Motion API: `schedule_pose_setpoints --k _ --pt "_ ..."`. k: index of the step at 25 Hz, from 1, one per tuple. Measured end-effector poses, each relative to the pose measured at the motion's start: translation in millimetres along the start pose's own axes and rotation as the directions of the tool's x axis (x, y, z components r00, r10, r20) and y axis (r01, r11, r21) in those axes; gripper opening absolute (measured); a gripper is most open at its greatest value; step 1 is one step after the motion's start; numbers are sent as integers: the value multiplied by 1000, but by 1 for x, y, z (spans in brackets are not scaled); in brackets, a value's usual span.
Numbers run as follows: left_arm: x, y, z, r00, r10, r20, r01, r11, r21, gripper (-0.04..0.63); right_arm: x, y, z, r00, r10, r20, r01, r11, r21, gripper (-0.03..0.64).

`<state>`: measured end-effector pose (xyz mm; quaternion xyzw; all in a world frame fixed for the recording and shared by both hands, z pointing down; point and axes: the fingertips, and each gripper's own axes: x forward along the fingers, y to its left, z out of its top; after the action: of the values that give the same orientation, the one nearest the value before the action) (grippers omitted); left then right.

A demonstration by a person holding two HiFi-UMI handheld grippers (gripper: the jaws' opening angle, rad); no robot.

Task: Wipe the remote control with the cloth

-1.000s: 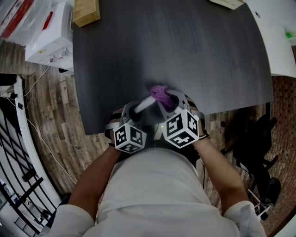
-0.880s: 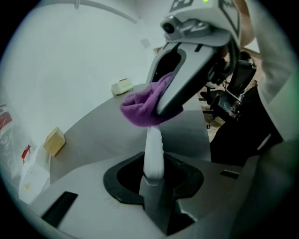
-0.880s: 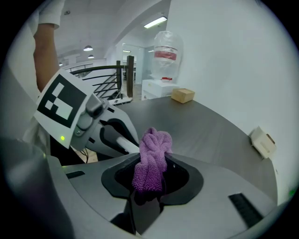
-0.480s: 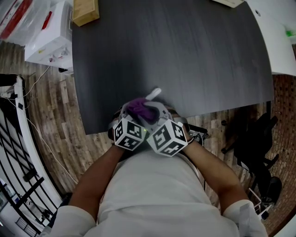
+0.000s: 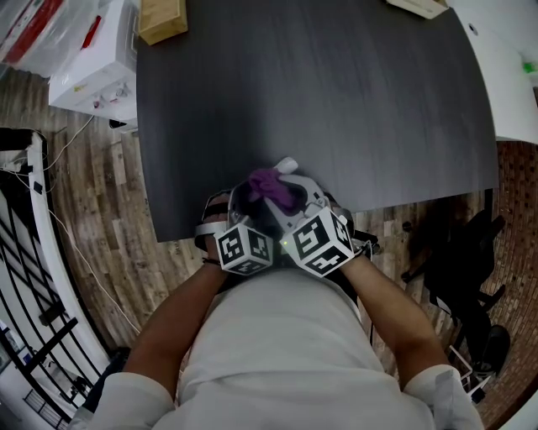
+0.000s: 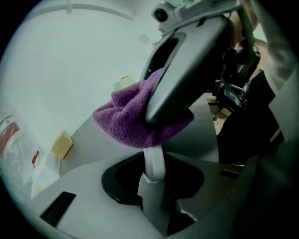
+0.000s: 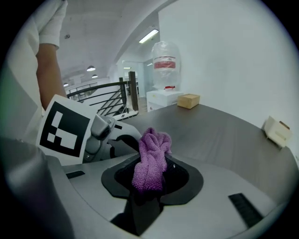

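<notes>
Our left claw (image 6: pixel 152 182) is clamped partway shut on one end of the remote control (image 6: pixel 154 161), over the counter's (image 5: pixel 353 101) near edge. It looks light, stiff and likely slick. Our right claw (image 7: pixel 147 189) pinches the soft cloth (image 7: pixel 152 158) against the remote's far end. The wooden block (image 5: pixel 160 21) sits well apart, and we judge the way clear.

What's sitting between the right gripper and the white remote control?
A purple terry cloth, clamped in the right gripper, drapes over the end of the slim white remote control; the left gripper view shows it.
</notes>
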<state>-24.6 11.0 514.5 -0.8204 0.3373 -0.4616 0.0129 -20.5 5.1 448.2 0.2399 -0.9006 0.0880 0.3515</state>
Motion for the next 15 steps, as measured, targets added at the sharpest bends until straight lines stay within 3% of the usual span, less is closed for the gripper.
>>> schedule_pose_setpoints --k 3,8,12,15 --pt "-4 -9 0 999 -27 17 25 994 110 112 -4 -4 -12 1000 -20 -17 19 999 -29 122" --pt "-8 -16 -1 997 -77 24 69 970 233 146 -6 -10 -20 998 -48 -38 46 998 -50 122" --pt "-19 -22 -7 991 -134 21 124 958 258 184 -5 -18 -33 993 -83 -81 77 995 -71 122" --pt "-25 -23 -17 986 -169 9 162 958 235 213 -9 -25 -36 991 -109 -82 103 992 -68 123"
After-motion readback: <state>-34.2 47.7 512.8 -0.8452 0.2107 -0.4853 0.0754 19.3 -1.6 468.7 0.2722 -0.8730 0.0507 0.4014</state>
